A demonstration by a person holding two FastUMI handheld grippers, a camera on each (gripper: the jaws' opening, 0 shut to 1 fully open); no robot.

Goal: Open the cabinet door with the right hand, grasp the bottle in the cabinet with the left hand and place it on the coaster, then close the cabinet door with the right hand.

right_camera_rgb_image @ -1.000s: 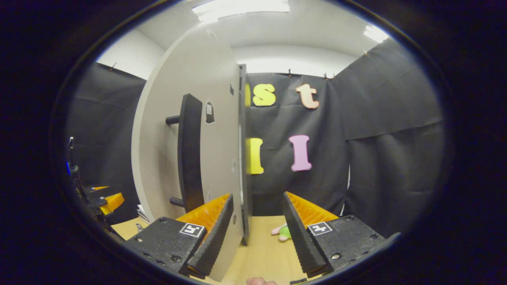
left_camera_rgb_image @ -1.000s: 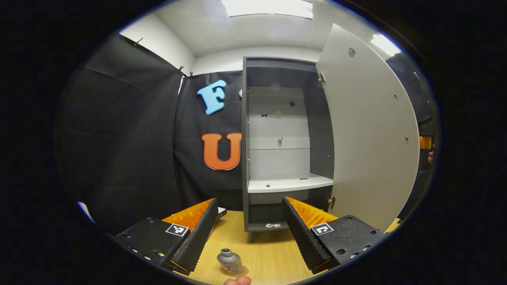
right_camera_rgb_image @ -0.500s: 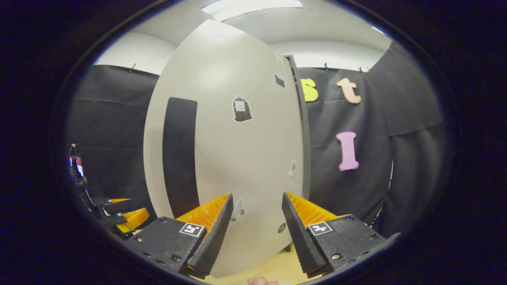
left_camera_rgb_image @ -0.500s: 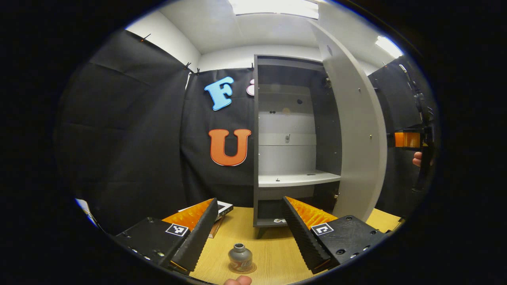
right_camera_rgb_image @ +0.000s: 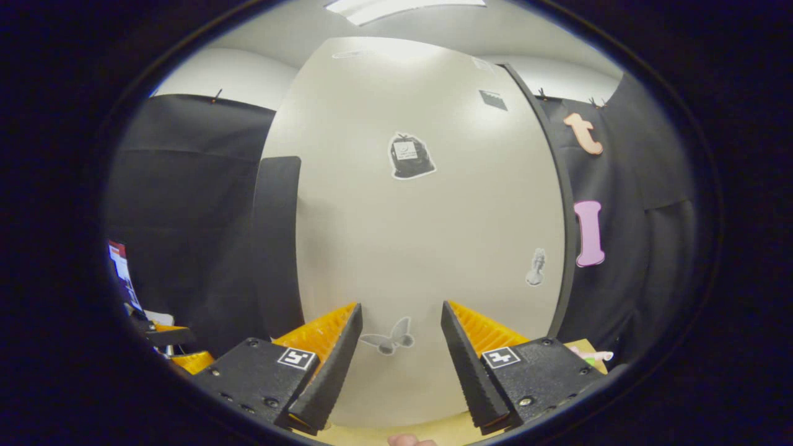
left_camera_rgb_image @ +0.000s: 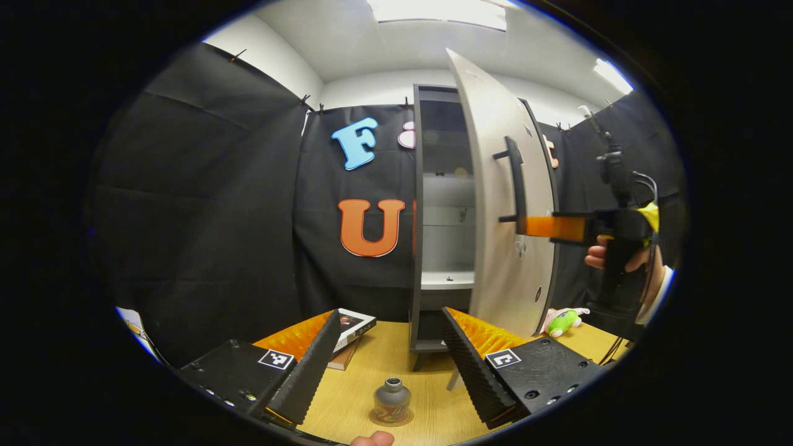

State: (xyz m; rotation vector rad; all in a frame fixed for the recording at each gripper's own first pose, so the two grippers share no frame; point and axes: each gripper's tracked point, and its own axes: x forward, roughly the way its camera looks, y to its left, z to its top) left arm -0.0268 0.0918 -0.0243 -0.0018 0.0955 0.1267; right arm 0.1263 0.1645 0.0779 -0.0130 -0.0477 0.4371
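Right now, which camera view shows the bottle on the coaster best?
The left gripper view: the bottle stands upright on the coaster, on the table between that gripper's open fingers. The right gripper view faces the cabinet door close up.

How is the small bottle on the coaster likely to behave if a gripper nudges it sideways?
The bottle looks squat with a wide base, so it would probably slide rather than tip. It seems small and likely light. The coaster beneath may shift with it.

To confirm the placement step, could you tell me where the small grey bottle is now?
In the left gripper view, the small grey bottle stands on a coaster on the wooden table, before the cabinet.
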